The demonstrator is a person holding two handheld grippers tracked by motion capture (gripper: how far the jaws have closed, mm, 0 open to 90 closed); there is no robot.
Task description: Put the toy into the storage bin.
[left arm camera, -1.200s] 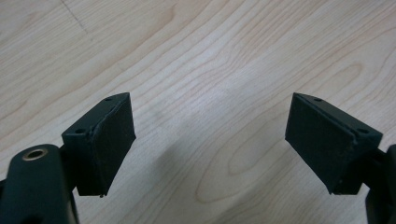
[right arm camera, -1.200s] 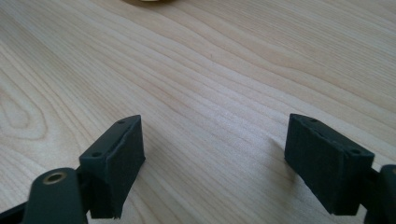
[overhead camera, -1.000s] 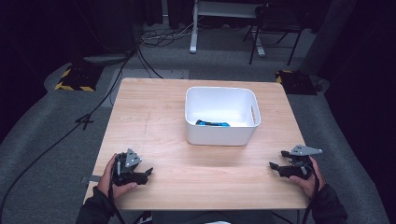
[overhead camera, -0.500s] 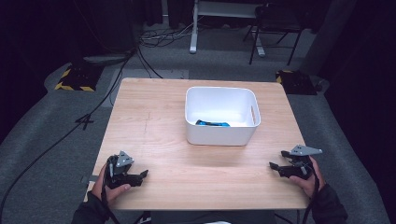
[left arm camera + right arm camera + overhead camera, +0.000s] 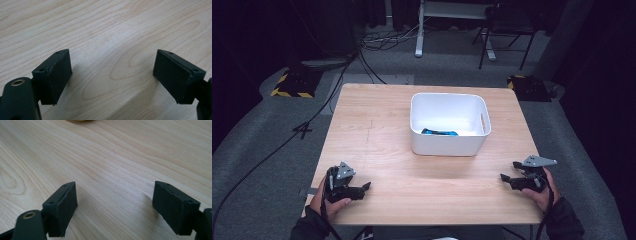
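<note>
Both grippers, left [image 5: 362, 189] and right [image 5: 507, 178], are spread and empty. The white tub [image 5: 449, 125] looks light and stiff; grab its rim.

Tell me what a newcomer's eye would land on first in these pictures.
First the white bin, standing mid-table toward the far edge, with a blue thing lying on its floor. Then the two black grippers at the near corners of the wooden table: the left gripper and the right gripper, each with jaws apart over bare wood.

One table [image 5: 392, 150], one white bin [image 5: 449, 125], one blue item [image 5: 439, 132], two grippers.
</note>
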